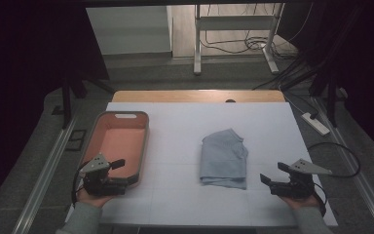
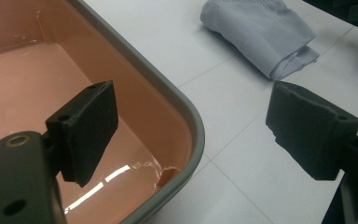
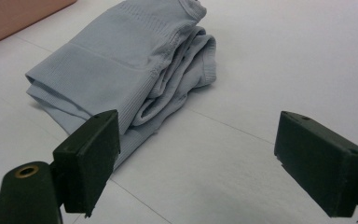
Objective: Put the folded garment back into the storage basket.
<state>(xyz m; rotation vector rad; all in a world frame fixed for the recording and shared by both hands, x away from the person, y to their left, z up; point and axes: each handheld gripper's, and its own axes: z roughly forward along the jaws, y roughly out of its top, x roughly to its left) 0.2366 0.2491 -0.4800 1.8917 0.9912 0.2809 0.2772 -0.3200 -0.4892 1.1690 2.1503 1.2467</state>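
Note:
A folded pale blue-grey garment (image 1: 224,158) lies near the middle of the white table. In the right gripper view the garment (image 3: 126,70) sits just beyond the jaws, a little left of centre. My right gripper (image 1: 271,176) rests at the table's front right, open, nothing between its jaws. My left gripper (image 1: 119,173) is at the front left, open and empty, over the near right corner of a pink tray (image 1: 97,127). In the left gripper view, one jaw hangs over the tray (image 2: 193,121) and the other over the table, with the garment (image 2: 265,32) farther off.
The white table top (image 1: 175,200) has bare surface around the garment and along the front. A cable (image 1: 341,151) loops off the right gripper. Beyond the table stand a metal frame (image 1: 197,44), a power strip (image 1: 316,123) and floor cables.

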